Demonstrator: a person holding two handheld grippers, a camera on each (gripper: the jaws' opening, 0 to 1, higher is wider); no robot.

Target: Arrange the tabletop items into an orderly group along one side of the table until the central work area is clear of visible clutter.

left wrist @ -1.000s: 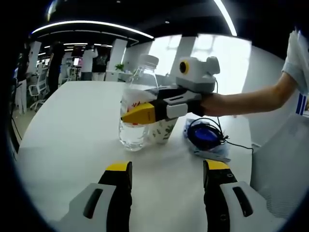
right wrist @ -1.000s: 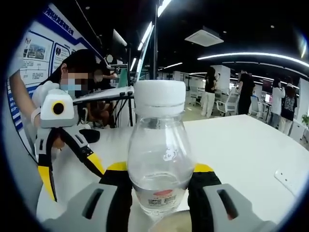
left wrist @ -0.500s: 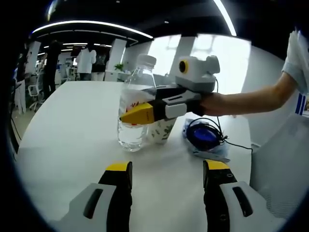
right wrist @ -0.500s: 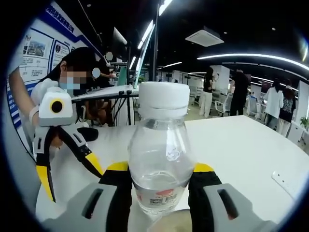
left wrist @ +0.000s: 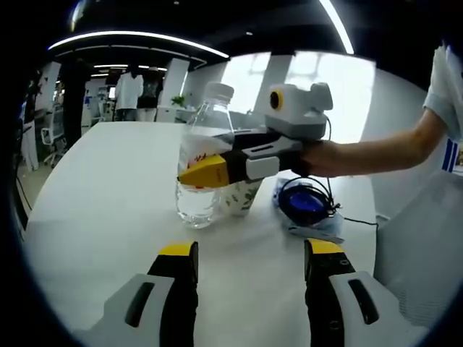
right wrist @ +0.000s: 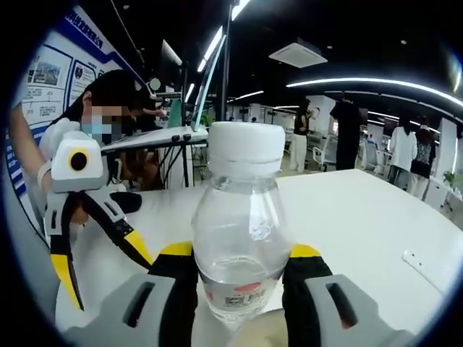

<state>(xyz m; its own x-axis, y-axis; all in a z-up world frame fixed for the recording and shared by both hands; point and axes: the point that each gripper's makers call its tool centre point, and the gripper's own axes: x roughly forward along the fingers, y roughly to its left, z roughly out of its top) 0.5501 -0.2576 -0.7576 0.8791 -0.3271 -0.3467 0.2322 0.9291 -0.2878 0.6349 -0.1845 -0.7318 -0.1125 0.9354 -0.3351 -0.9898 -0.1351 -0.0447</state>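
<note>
On the smooth white table (left wrist: 101, 188), the right gripper (left wrist: 206, 170) clamps a clear, ribbed plastic water bottle (right wrist: 242, 231) beside a patterned paper cup (left wrist: 242, 196). Left gripper (left wrist: 249, 264) jaws are spread, holding nothing

One bottle (left wrist: 203, 159), one paper cup (left wrist: 242, 195), one blue cable coil (left wrist: 307, 204).

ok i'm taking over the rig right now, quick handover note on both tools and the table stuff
Right tool: shut on the water bottle, jaws on either side of its body; whether its base rests on the white table cannot be told.
Left tool: open, holding nothing, low over the table, pointed at the bottle.
Items: paper cup right beside the bottle; blue coiled cable next to the cup. All three sit close together.
Done: bottle gripped.
Left: place the bottle, then line up cup and cable with it along one side.
</note>
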